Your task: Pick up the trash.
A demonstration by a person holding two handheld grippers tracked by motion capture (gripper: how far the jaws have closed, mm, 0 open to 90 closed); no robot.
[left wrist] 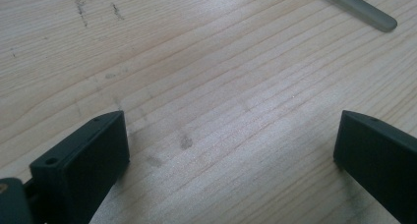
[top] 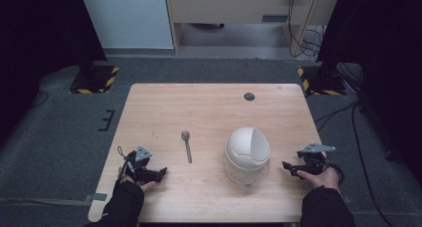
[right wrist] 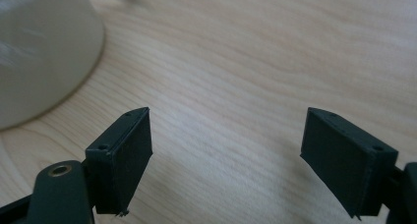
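On the light wooden table (top: 209, 107), near its front-middle, stands a container (top: 247, 156) with a clear body and a white domed swing lid; it is upright. Left of it, well apart, lies a metal spoon (top: 187, 145), bowl pointing away from the person, handle toward the front edge. Small dark round mark (top: 249, 96) near the table's far edge.

Left gripper (top: 160, 173): rests low at the front-left of the table, held in the person's left hand (top: 141, 184), jaws pointing right toward the spoon's handle end. In the left gripper view the jaws stand wide apart with bare wood between them; nothing held. Spoon handle tip (left wrist: 361, 10) shows at the upper right of that view.

Right gripper (top: 287, 166): at the front-right, held in the right hand (top: 323, 177), jaws pointing left toward the container, just beside it but not touching. In the right gripper view the jaws are spread wide, nothing between them; container base (right wrist: 42, 52) sits at upper left.
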